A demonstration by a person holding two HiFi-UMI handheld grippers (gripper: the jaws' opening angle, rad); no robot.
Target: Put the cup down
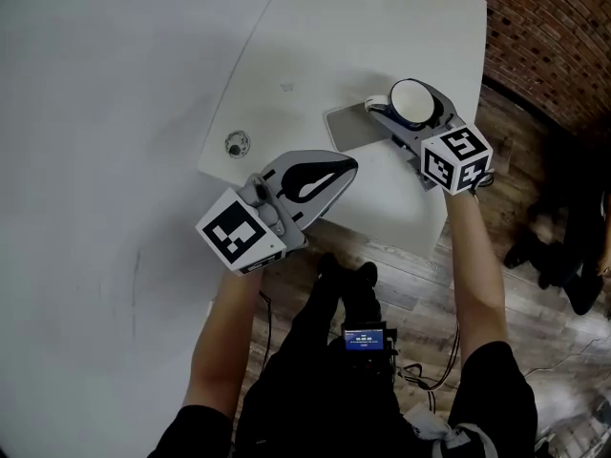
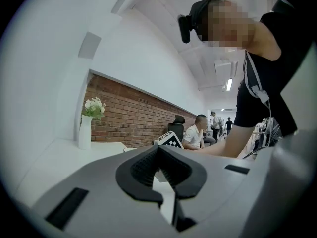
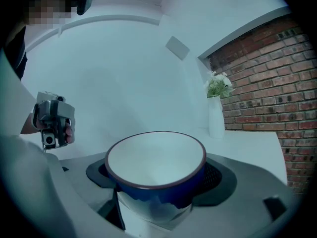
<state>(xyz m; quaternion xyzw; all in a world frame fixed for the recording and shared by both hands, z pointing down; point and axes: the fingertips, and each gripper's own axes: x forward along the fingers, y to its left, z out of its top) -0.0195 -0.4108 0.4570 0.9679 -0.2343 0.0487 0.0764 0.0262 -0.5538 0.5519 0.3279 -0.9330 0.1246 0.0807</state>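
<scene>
Cup (image 3: 156, 157), round, glossy white with a blue band, sits pinched in our right gripper (image 1: 382, 109) above the table (image 1: 382, 27); our left gripper (image 2: 167, 182) is pressed together.

Shut left tongs (image 2: 159, 152) point toward a flower-filled white vase (image 2: 85, 133).

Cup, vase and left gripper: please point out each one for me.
cup (image 3: 156, 157), right gripper view, white inner wall.
vase (image 2: 85, 133), left gripper view, white body.
left gripper (image 1: 349, 166), head view, between its shut fingertips.
</scene>
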